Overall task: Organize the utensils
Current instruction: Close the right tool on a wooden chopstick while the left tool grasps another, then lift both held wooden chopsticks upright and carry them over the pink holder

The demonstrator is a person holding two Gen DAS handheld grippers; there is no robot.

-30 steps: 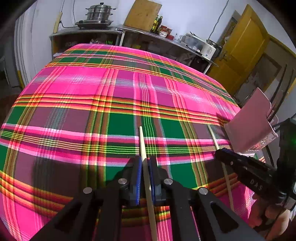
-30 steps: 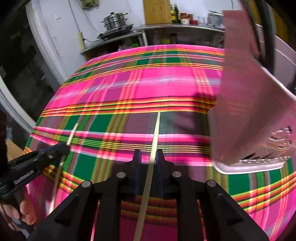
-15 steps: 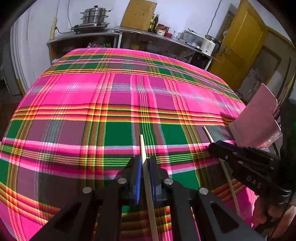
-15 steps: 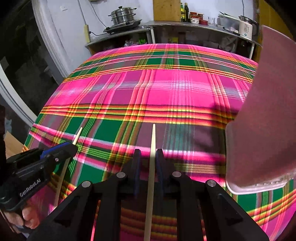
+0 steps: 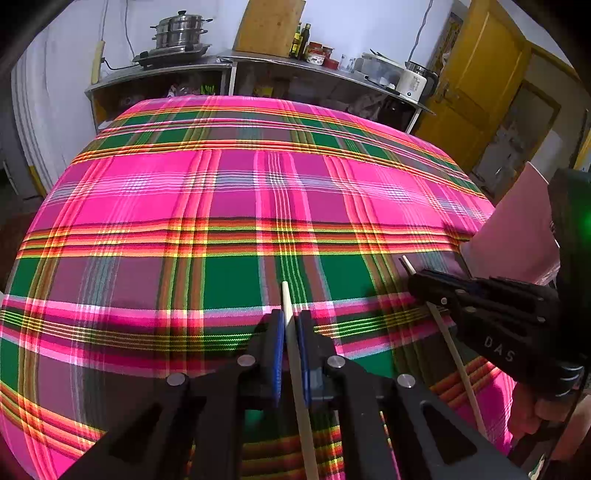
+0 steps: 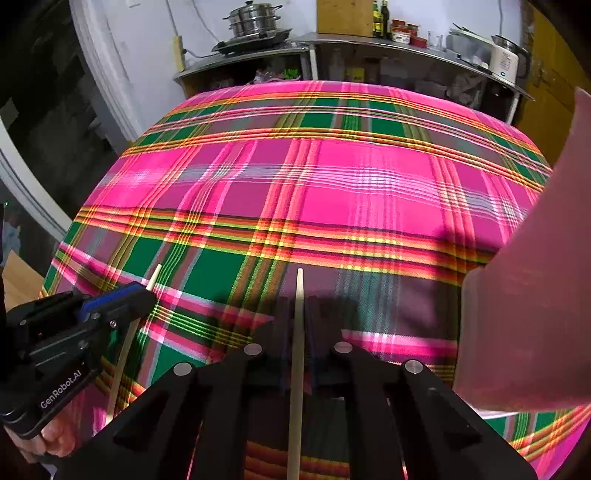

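My left gripper is shut on a pale wooden chopstick that points forward above the plaid tablecloth. My right gripper is shut on a second chopstick, also pointing forward. The right gripper shows at the right of the left wrist view with its chopstick. The left gripper shows at the lower left of the right wrist view with its chopstick. A pink utensil holder stands close on the right; it also shows in the left wrist view.
The table wears a pink, green and orange plaid cloth. Behind it a steel counter carries stacked pots, bottles, a cutting board and a kettle. A yellow door is at the back right.
Both grippers have risen and drawn back from the table with their chopsticks still held. The pink holder sits further to the right edge in both views.
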